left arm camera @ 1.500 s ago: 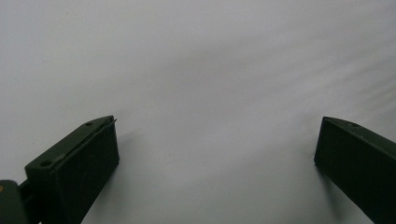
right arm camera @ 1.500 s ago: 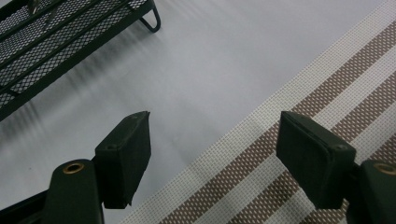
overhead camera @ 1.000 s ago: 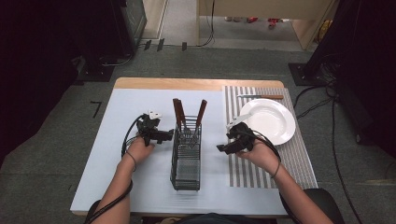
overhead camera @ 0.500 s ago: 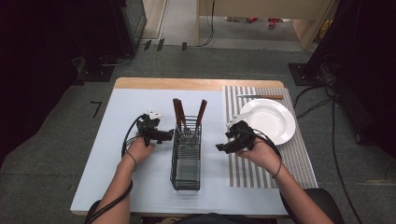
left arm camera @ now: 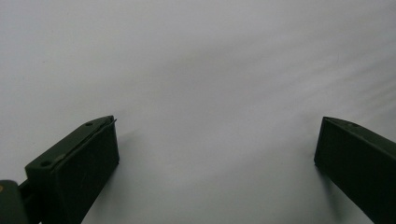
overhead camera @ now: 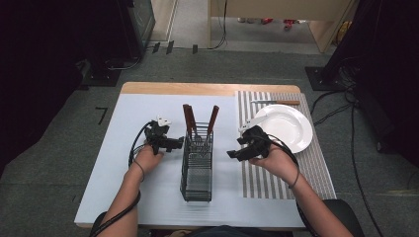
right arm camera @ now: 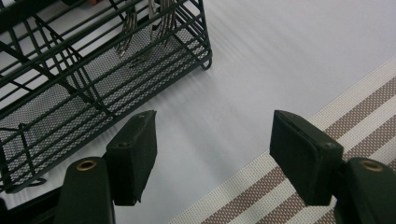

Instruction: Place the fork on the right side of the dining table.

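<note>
Both forearms are bare, no sleeves. The left gripper (overhead camera: 174,143) is black with a small white piece at its 12 o'clock and a looping black cable at 8 o'clock; its blocky matte jaws carry small screw holes. The right gripper (overhead camera: 233,154) is black too, white-capped at 12 o'clock, with brass-ringed screws behind each jaw. A thin band circles each wrist.

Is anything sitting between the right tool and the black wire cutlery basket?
Nothing visible. The right tool, jaws open, hovers beside the black wire cutlery basket, with bare white table mat between them in the right gripper view.
</note>
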